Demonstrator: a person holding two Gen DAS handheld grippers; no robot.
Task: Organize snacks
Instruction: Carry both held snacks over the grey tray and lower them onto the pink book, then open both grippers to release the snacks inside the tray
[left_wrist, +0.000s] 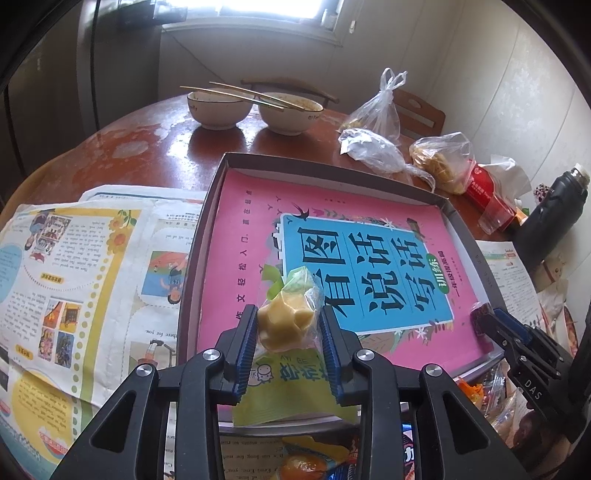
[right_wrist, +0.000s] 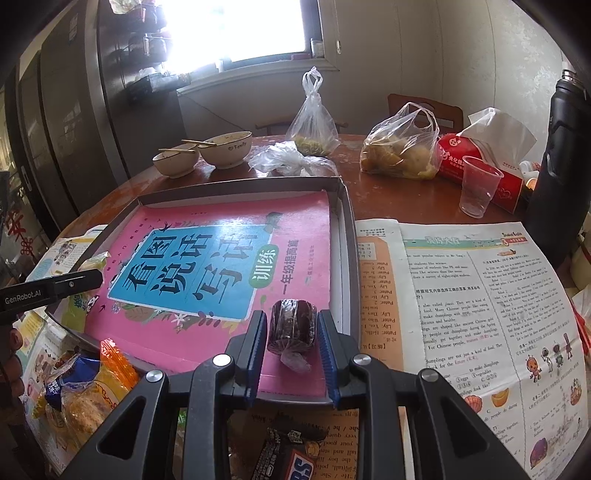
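Our left gripper (left_wrist: 289, 328) clenches a yellow snack in clear-green wrapper (left_wrist: 284, 325); our right gripper (right_wrist: 291, 330) clenches a dark round wrapped cake (right_wrist: 291, 325), both over the grey box's pink book (right_wrist: 221, 258).

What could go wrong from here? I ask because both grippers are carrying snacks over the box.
1. The left gripper holds the yellow snack by its crinkly wrapper; it could slip out.
2. The right gripper squeezes the dark snack, which might get crushed.
3. Both hang low over the box; a finger could catch its rim.
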